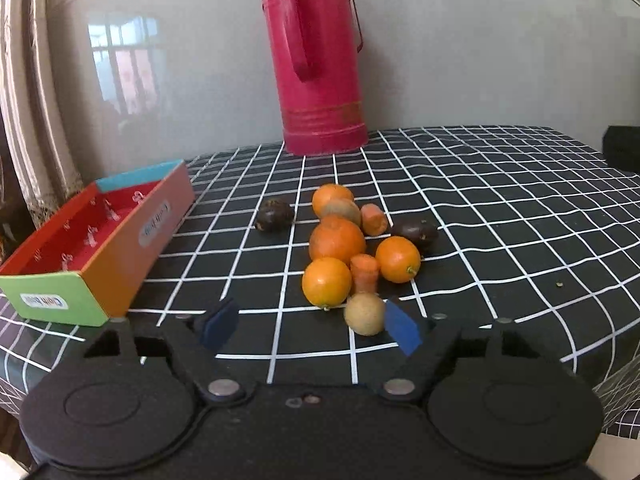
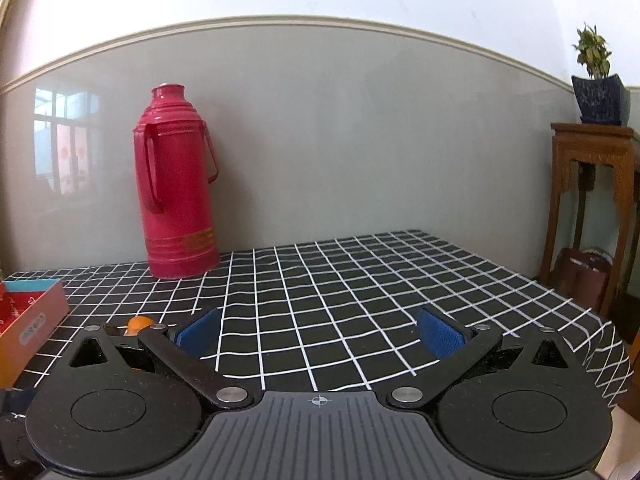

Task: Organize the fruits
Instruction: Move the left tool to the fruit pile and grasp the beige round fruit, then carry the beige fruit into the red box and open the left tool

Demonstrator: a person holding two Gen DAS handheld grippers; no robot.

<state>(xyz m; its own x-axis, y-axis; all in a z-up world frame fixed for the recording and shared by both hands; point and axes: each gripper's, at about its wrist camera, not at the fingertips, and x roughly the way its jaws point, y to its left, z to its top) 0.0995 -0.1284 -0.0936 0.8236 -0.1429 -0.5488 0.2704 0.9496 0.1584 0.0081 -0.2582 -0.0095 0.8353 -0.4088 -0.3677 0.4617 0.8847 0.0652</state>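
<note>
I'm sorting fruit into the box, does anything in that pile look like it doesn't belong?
Yes: two cut orange carrot chunks lie among the round oranges on the black grid tablecloth. They are vegetables, not fruit.

Soft daylight is reflecting as window glare on the glossy wall (image 1: 124, 56) at left — fisheye is bending the tablecloth (image 2: 360, 280) grid at edges, corners are vignetting, near fruit is blurring slightly.

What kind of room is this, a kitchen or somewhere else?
Probably a room in someone's home, maybe a dining corner. A checked tablecloth covers the table, a red thermos flask stands by the wall, and a potted plant sits on a carved wooden stand. No stove or sink shows.
</note>
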